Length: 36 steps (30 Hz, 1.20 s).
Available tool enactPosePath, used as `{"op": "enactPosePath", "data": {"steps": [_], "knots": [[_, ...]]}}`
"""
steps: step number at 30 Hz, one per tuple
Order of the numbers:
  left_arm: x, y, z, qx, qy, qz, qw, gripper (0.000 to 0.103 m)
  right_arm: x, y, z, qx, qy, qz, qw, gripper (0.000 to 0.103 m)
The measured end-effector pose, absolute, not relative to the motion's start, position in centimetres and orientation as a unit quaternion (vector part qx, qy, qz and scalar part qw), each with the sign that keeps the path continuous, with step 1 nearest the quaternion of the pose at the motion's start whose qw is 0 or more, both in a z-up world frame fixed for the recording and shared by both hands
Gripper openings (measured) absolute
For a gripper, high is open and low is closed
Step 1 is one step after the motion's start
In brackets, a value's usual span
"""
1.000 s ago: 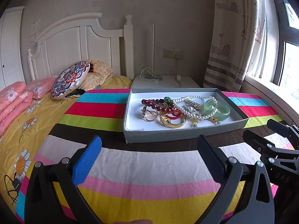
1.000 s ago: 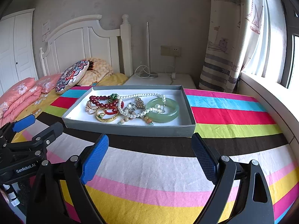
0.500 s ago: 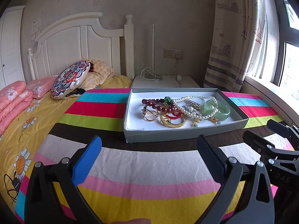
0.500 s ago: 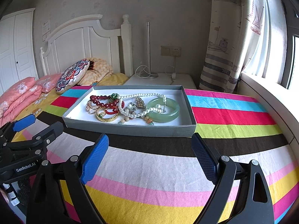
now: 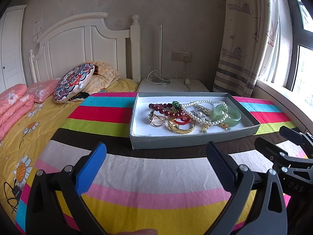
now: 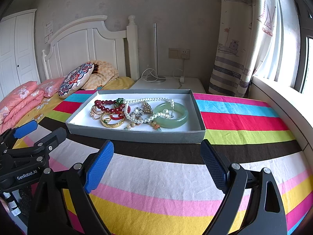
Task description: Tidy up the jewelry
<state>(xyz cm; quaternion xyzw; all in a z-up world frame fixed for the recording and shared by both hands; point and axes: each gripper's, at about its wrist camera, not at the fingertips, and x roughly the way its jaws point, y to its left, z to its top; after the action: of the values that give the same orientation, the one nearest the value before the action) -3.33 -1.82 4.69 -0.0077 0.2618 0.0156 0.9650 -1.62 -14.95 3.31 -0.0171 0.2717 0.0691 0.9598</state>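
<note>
A shallow grey tray [image 5: 187, 140] [image 6: 137, 136] with a white floor sits on a striped cloth on the bed. In it lies a tangle of jewelry: a green jade bangle [image 5: 232, 117] [image 6: 176, 118], a pearl necklace [image 5: 197, 114] [image 6: 137, 118], dark red beads [image 5: 162, 108] [image 6: 105, 103], a gold bangle [image 5: 181, 130] [image 6: 112, 124] and a gold ring [image 5: 156, 120]. My left gripper [image 5: 156, 160] is open and empty, short of the tray's near wall. My right gripper [image 6: 156, 156] is open and empty, also short of the tray. Each gripper shows at the edge of the other's view.
A striped cloth [image 5: 156, 182] covers the bed's near part. Pillows [image 5: 74, 82] and pink folded bedding [image 5: 13, 105] lie at the left by the white headboard. A white nightstand [image 5: 174, 85] with a lamp pole stands behind the tray. A curtain and window ledge [image 6: 279, 98] are at the right.
</note>
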Motion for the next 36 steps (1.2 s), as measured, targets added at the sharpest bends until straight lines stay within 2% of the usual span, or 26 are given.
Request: {"op": "enactPosePath", "data": {"steps": [36], "knots": [[-3.80,-2.56,5.14,0.010,0.247,0.045,0.968,0.101,-2.00,-14.70,3.15,-0.016,0.279,0.074,0.957,0.086]]}}
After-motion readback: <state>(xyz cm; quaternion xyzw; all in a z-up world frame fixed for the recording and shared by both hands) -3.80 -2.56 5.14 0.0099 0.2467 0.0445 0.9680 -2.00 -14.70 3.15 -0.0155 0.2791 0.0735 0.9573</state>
